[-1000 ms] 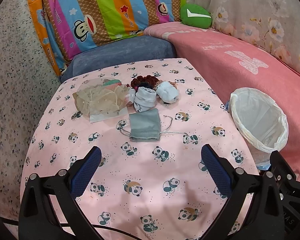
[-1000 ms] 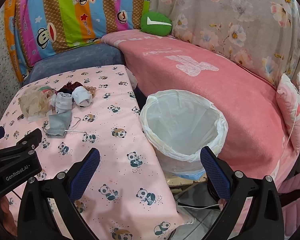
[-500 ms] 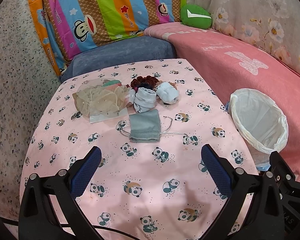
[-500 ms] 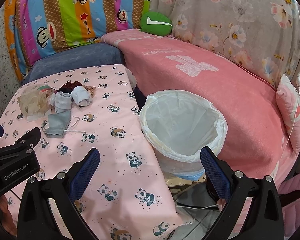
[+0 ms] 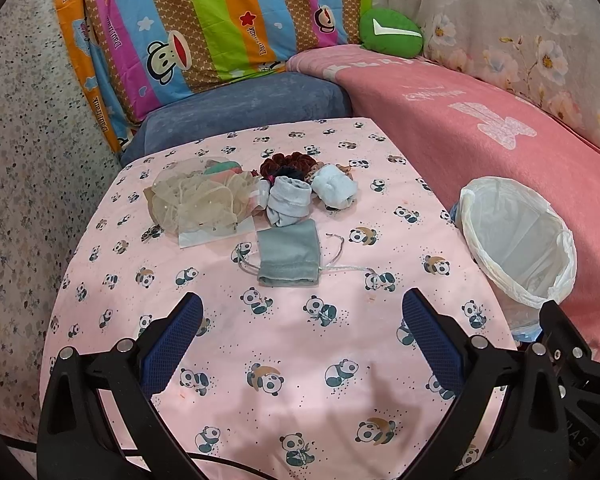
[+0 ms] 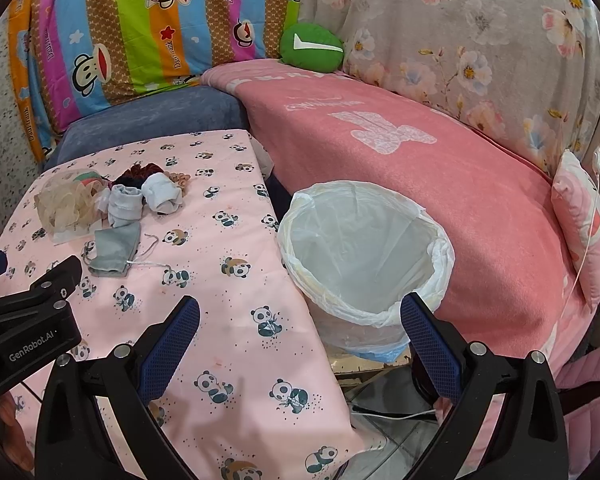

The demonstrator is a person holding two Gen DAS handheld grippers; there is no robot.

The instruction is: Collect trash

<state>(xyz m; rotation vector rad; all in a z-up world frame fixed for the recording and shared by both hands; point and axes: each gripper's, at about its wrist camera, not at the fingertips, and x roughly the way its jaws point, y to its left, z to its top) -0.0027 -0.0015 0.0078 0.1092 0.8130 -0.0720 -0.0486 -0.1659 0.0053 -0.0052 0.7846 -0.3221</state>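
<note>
- The left gripper (image 5: 302,332) hangs above the near half of the table (image 5: 260,420), its blue-padded fingers spread wide with nothing between them; the right gripper (image 6: 300,334) hangs over the table's right edge, spread just as wide and empty.
- The trash lies clustered toward the table's far edge, well apart from both grippers; a grey face mask (image 5: 290,254) with loose ear loops sits nearest, about mid-table.
- Just behind the mask, a grey sock (image 5: 288,202) and a white sock (image 5: 334,190) sit side by side, touching or nearly so; dark red and black scrunchies (image 5: 288,164) lie behind them.
- A beige mesh pouf (image 5: 198,202) rests on a white paper (image 5: 216,236) toward the far left corner, beside the grey sock.
- A bin lined with a white bag (image 6: 362,256) stands off the table's right edge, against a pink-blanketed sofa (image 6: 440,184); its inside looks empty.
</note>
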